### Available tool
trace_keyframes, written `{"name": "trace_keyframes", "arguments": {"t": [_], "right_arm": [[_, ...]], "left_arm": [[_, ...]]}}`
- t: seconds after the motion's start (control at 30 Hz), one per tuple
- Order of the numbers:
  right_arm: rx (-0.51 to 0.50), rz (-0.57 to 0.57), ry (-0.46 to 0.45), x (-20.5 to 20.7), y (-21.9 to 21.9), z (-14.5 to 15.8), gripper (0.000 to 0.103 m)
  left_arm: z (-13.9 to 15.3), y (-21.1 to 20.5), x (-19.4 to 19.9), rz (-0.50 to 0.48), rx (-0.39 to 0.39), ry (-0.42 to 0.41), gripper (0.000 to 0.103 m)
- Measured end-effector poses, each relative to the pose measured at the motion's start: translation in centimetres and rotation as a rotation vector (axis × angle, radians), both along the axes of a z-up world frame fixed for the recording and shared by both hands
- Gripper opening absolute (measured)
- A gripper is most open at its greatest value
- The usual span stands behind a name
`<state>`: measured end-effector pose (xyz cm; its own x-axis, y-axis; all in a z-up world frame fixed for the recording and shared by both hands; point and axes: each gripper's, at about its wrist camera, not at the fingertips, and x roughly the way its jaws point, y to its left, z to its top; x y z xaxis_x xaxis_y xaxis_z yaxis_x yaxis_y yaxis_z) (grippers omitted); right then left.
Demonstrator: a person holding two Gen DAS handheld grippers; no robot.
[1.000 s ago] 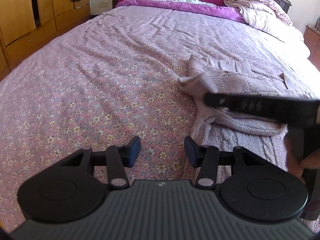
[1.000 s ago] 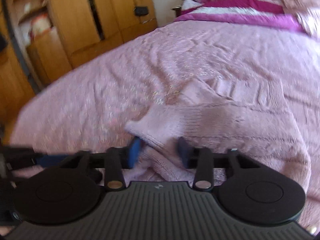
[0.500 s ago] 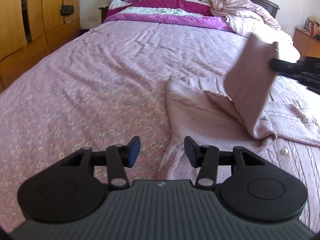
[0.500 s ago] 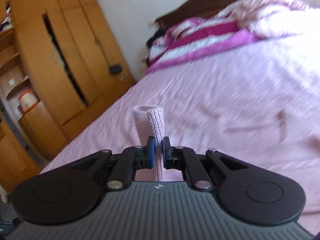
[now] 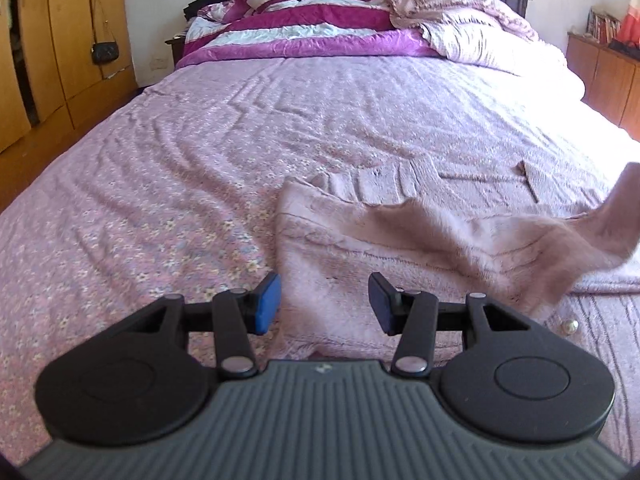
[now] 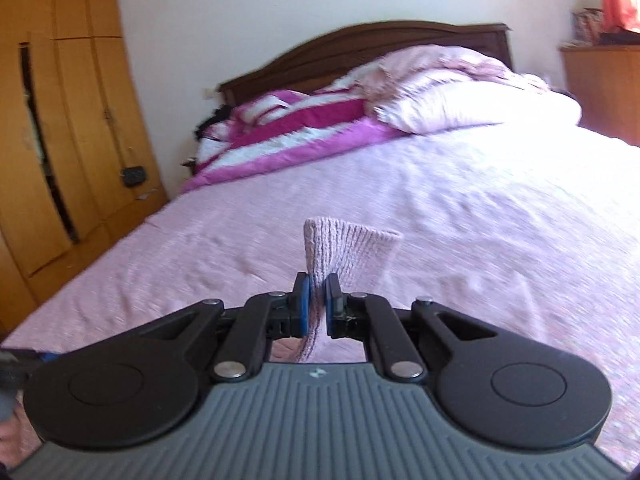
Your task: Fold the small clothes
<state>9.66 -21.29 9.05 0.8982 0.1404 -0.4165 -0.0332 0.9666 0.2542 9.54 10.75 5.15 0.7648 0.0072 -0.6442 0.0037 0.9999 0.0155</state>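
Sleeve [image 6: 344,252] now lifted off the sweater [image 5: 360,264], pinched in the right tongs [image 6: 316,306], once open.

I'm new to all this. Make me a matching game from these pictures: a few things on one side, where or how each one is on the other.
Things:
1. left tongs
2. right tongs
3. small black handbag
4. magenta and white striped quilt

States:
A. hanging on the wooden wardrobe
B. open, over the pink knitted sweater's edge
C. heaped at the bed's head
D. shut on the sweater's ribbed cuff

Pairs: 1-B, 2-D, 3-A, 4-C
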Motion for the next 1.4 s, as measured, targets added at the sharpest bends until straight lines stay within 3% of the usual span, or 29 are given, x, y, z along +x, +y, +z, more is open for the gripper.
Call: {"name": "trace_keyframes", "arguments": {"t": [0.27,0.37,0.47,0.57,0.67,0.93,0.97,1.0,1.03,1.27,1.4], "right_arm": [[0.023,-0.075,0.165,-1.9,-4.8,-6.5,0.009],[0.046,-0.058,0.203,-2.4,-5.5,-7.3,0.011],[0.035,-0.03,0.219,-2.8,-5.8,-6.3,0.025],[0.018,-0.024,0.191,-3.2,-6.1,-4.5,0.054],[-0.024,-0.032,0.173,-1.7,-6.2,-3.2,0.057],[0.011,-0.08,0.24,4.1,-7.1,-5.7,0.057],[0.006,-0.082,0.234,4.3,-6.9,-5.7,0.047],[-0.002,-0.071,0.221,4.2,-6.6,-5.6,0.02],[-0.009,-0.056,0.211,4.2,-6.3,-5.3,0.013],[-0.047,-0.024,-0.012,1.4,-5.1,0.4,0.008],[-0.064,-0.069,-0.002,1.2,-5.9,0.8,0.009]], "left_arm": [[-1.6,-1.1,1.0,0.008,0.062,0.037,0.05],[-1.7,-1.2,1.0,0.005,0.075,0.04,0.05],[-1.5,-1.1,1.0,0.006,0.067,0.04,0.05],[-1.3,-1.0,1.1,0.012,0.05,0.038,0.05],[-1.0,-1.1,1.2,0.017,0.037,0.035,0.05],[-0.5,-1.7,1.1,-0.008,0.027,-0.004,0.05],[-0.4,-1.7,1.2,-0.012,0.028,-0.014,0.05],[-0.4,-1.8,1.2,-0.016,0.027,-0.024,0.05],[-0.3,-1.8,1.3,-0.019,0.026,-0.033,0.05],[-0.7,-2.2,2.5,-0.007,0.011,-0.062,0.05],[-1.9,-2.5,3.6,0.025,0.05,-0.04,0.05]]}}
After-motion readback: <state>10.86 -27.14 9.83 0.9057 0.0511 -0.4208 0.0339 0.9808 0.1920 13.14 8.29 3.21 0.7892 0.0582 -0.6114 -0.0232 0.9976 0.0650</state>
